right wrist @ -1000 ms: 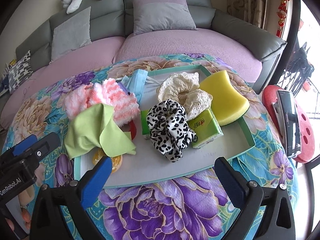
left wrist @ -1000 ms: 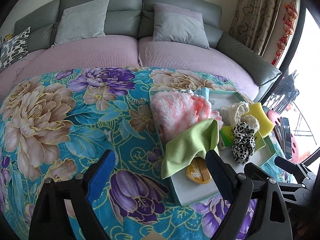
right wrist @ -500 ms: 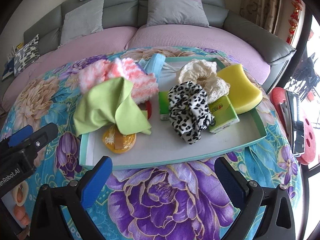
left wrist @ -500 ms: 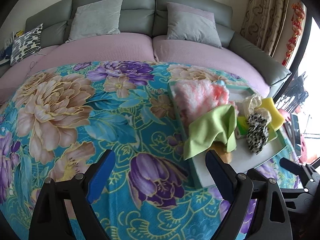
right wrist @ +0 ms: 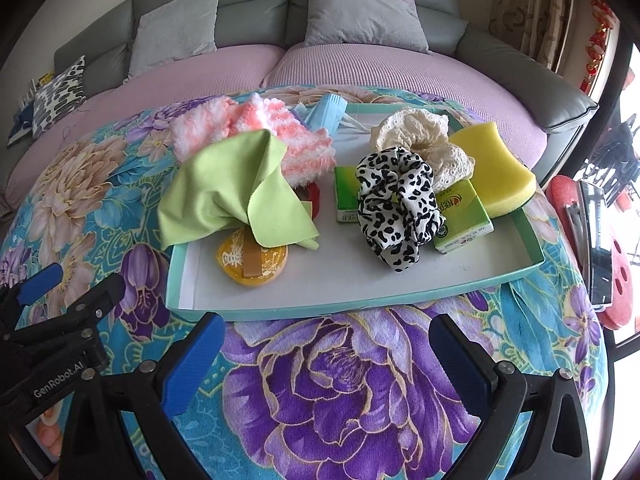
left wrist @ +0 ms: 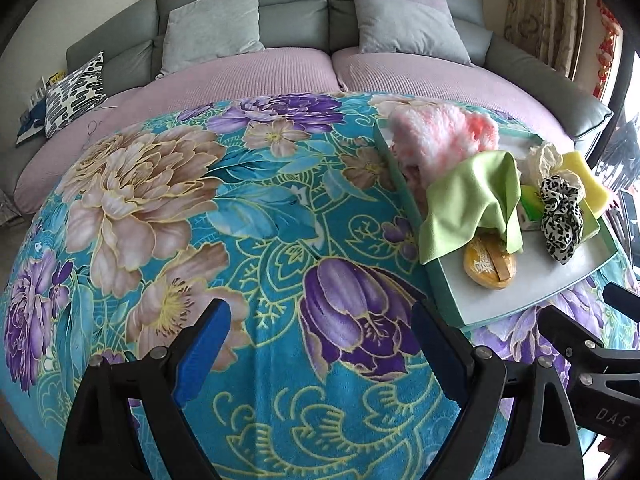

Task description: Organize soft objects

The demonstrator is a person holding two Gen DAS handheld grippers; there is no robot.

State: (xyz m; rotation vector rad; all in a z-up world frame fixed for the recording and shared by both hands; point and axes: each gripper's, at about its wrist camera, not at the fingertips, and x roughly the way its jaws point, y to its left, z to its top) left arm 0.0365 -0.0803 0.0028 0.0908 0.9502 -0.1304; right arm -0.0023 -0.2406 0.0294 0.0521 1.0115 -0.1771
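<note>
A teal-rimmed white tray [right wrist: 360,308] [left wrist: 448,300] sits on a floral blanket. On it lie a green cloth [right wrist: 236,192] [left wrist: 472,204], a pink-and-white fluffy cloth [right wrist: 256,132] [left wrist: 440,136], a leopard-print scrunchie [right wrist: 396,208] [left wrist: 560,216], a cream lace scrunchie [right wrist: 424,140], a yellow sponge [right wrist: 496,172], a green tissue pack [right wrist: 460,216], a blue face mask [right wrist: 328,114] and an orange round item [right wrist: 252,260] [left wrist: 490,266]. My right gripper [right wrist: 326,360] is open and empty, just in front of the tray. My left gripper [left wrist: 320,344] is open and empty over the blanket, left of the tray.
The floral blanket [left wrist: 200,200] covers the table in front of a grey sofa [left wrist: 320,12] with pink seat covers and cushions. A red stool [right wrist: 612,272] with a dark flat device on it stands at the right. A patterned pillow [left wrist: 74,92] lies far left.
Both grippers have pulled back toward me and tilted down. In the left view the tray has slid toward the right edge; in the right view more blanket shows before the tray.
</note>
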